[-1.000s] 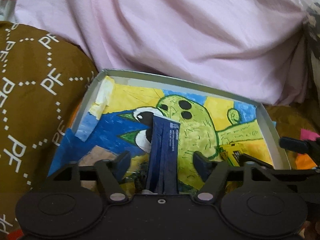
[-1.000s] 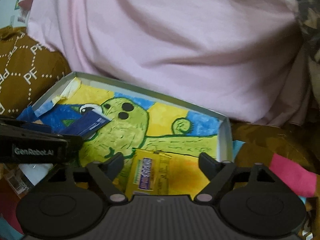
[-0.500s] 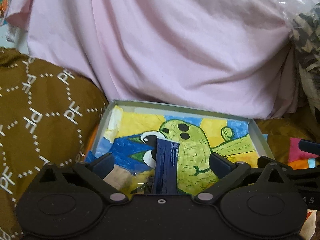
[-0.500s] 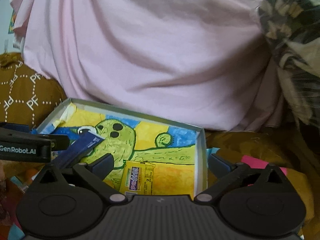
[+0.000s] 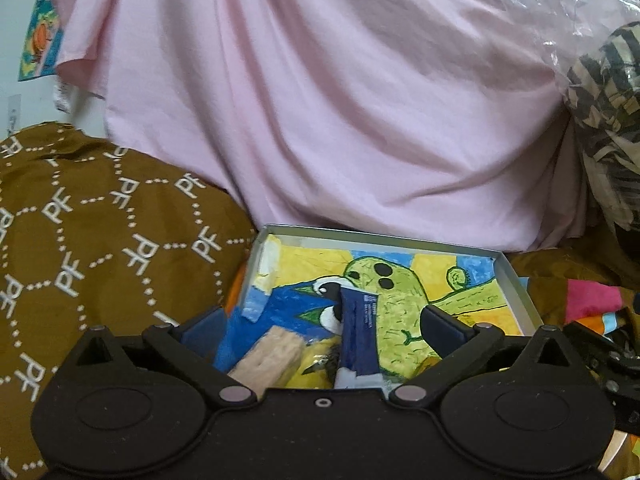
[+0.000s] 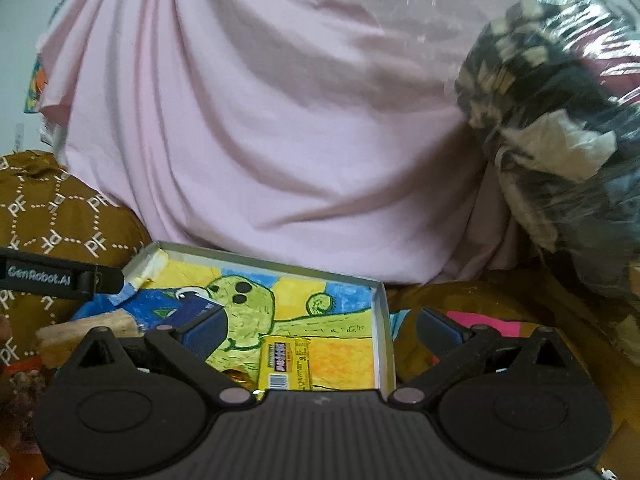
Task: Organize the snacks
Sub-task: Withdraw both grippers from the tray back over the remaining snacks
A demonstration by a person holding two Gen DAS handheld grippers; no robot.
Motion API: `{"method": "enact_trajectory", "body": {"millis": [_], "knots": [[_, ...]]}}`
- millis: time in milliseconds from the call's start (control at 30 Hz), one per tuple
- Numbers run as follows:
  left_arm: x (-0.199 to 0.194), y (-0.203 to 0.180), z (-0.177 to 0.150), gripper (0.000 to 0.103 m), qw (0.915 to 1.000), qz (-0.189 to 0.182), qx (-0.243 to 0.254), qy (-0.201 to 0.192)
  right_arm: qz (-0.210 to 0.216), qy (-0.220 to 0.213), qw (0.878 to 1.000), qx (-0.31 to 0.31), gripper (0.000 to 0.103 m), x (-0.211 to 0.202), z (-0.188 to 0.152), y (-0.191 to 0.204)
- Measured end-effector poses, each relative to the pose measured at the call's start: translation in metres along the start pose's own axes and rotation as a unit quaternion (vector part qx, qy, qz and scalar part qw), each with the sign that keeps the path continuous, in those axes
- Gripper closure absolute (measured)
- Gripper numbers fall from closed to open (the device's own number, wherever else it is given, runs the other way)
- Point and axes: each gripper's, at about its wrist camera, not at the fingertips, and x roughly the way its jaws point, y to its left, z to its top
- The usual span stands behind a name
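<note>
A brown cloth (image 5: 100, 248) with white "PF" letters lies at the left, a pink sheet (image 5: 340, 112) draped behind it. Just in front of the sheet sits a shallow tray (image 5: 516, 280) lined with a yellow, blue and green drawing. The left hand-held gripper (image 5: 320, 326) stands wide open over the tray's left half, its pads touching nothing. Between them, lower down, a tan bar (image 5: 268, 360) lies at the tray's near left, and a dark blue packet (image 5: 358, 332) lies just right of it across the drawn figure. The right hand-held gripper (image 6: 320, 328) is likewise spread wide and holds nothing. Below it, a yellow packet (image 6: 285, 362) lies flat in the tray's near right part, well apart from the blue one. A pink patch (image 6: 484, 320) shows right of the tray. A plastic-wrapped patterned bundle (image 6: 560, 140) fills the far right.
</note>
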Motion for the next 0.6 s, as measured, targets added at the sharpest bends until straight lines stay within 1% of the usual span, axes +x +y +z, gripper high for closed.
{"method": "enact_trajectory", "body": {"millis": [200,433,600], "knots": [[-0.017,0.014,-0.009,0.001,0.9998,0.01,-0.014,0.006,0.01,-0.015,1.0,0.0,0.0,-0.026,-0.006,0.01],[-0.038,0.027,-0.019,0.001,0.9994,0.022,-0.024,0.013,0.023,-0.011,1.0,0.014,0.0,-0.047,-0.012,0.02],[-0.054,0.037,-0.029,0.001,0.9992,0.031,-0.014,0.019,0.027,-0.004,1.0,0.016,0.0,-0.059,-0.019,0.026]]}}
